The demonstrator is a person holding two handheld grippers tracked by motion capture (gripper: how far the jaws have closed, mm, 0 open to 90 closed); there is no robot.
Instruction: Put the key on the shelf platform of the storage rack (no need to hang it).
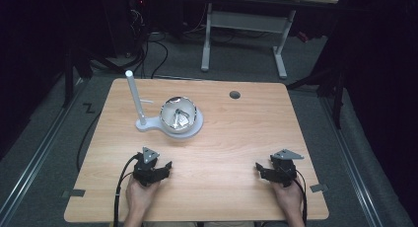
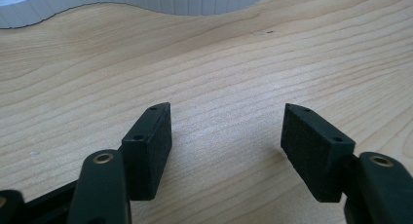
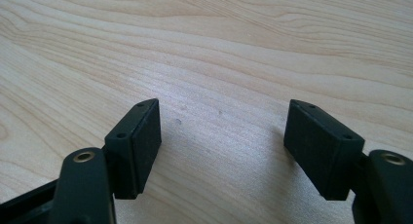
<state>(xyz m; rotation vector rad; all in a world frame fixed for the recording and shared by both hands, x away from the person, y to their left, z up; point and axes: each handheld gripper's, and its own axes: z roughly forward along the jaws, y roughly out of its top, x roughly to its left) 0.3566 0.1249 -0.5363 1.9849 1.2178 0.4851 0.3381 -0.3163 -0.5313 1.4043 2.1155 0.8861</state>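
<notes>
Both grippers, left gripper (image 1: 165,167) and right gripper (image 1: 261,169), rest low, jaws spread.

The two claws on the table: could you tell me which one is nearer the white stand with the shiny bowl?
The left claw. It sits just below the white stand; the right claw rests far across the table.

claws (image 1: 164,167) black | stand (image 1: 148,124) white | table (image 1: 236,138) light woodgrain

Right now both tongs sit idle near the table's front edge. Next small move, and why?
Probably ease the left tongs forward toward the shiny metal bowl on the white stand base. Both left and right tongs are open, holding nothing, and the left pair is nearer; the base's edge shows just ahead in the left gripper view.
</notes>
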